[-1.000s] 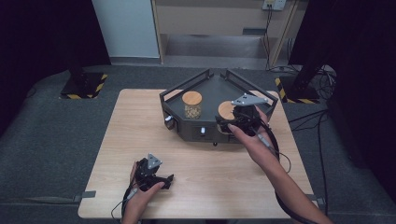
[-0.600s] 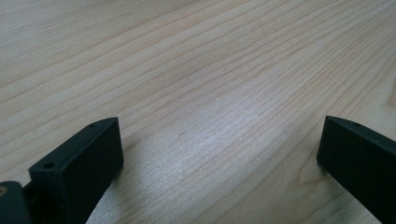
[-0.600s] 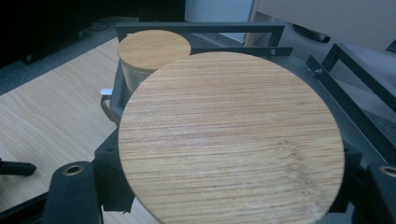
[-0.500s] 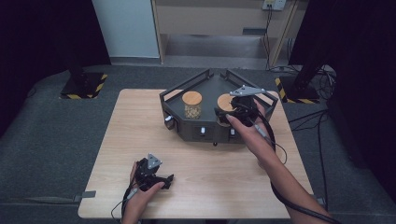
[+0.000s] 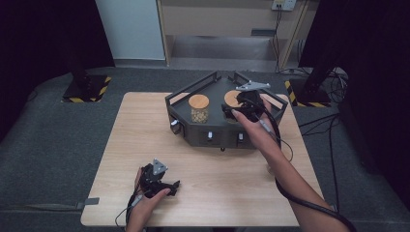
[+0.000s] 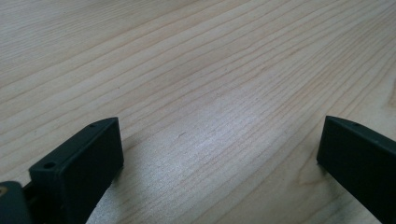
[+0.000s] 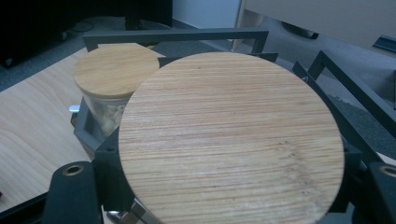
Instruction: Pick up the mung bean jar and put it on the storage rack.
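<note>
My right gripper [image 5: 240, 109] [image 7: 229, 171] is shut on a glass jar with a round wooden lid [image 5: 233, 98] [image 7: 231, 135], holding it over the right side of a dark grey rack [image 5: 212, 136]. A second jar [image 5: 198, 107] [image 7: 114, 70], with the same kind of lid and pale contents, stands in the rack's left slot. Down near the table's front edge, my left gripper [image 5: 169, 186] [image 6: 219, 123] rests on the wood, open, with bare tabletop between its jaws.
The rack has raised bar rails [image 7: 173, 35] around its back and small knobs [image 5: 210, 136] on its front face. The light wooden table [image 5: 145, 145] stretches left of and in front of the rack. Cables [image 5: 319, 121] lie on the grey floor at the right.
My right gripper has carried the jar away from the person, from the rack's front edge to farther in over its right side. The left gripper has stayed put.
</note>
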Action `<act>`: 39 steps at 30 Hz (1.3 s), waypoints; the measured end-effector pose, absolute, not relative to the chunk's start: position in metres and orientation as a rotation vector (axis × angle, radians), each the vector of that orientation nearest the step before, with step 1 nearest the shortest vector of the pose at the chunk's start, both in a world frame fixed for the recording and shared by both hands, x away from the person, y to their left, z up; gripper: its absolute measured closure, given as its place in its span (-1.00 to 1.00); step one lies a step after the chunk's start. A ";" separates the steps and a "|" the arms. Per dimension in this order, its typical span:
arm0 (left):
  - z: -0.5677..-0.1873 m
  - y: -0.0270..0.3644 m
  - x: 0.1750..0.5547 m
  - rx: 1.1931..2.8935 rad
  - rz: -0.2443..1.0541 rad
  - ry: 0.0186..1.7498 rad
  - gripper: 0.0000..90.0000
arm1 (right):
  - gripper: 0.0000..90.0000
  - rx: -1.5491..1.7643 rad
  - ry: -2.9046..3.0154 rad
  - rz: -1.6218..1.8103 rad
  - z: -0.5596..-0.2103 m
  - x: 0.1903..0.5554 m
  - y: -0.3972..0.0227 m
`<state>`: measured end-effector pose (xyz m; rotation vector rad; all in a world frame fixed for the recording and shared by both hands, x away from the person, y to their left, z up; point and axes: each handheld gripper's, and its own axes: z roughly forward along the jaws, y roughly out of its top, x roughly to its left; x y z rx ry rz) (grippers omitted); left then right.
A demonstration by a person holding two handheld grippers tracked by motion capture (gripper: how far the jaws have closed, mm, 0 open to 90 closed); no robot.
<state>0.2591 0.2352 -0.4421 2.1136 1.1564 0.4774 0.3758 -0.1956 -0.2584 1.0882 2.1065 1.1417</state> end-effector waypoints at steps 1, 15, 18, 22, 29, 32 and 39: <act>-0.442 0.235 0.259 2.114 0.477 1.156 -1.00 | -0.43 1.093 2.107 1.140 -0.259 0.378 -0.195; -0.443 0.235 0.259 2.109 0.477 1.158 -1.00 | -0.43 1.114 2.115 1.110 -0.266 0.396 -0.182; -0.443 0.235 0.259 2.109 0.478 1.158 -1.00 | -0.43 1.120 2.114 1.108 -0.267 0.400 -0.181; -0.443 0.235 0.259 2.109 0.478 1.158 -1.00 | -0.43 1.131 2.112 1.102 -0.270 0.403 -0.180; -0.443 0.235 0.259 2.109 0.478 1.158 -1.00 | -0.43 1.146 2.108 1.112 -0.277 0.407 -0.180; -0.443 0.235 0.259 2.110 0.477 1.158 -1.00 | -0.43 1.147 2.109 1.109 -0.280 0.408 -0.179; -0.442 0.235 0.259 2.112 0.478 1.157 -1.00 | -0.43 1.154 2.114 1.103 -0.286 0.411 -0.176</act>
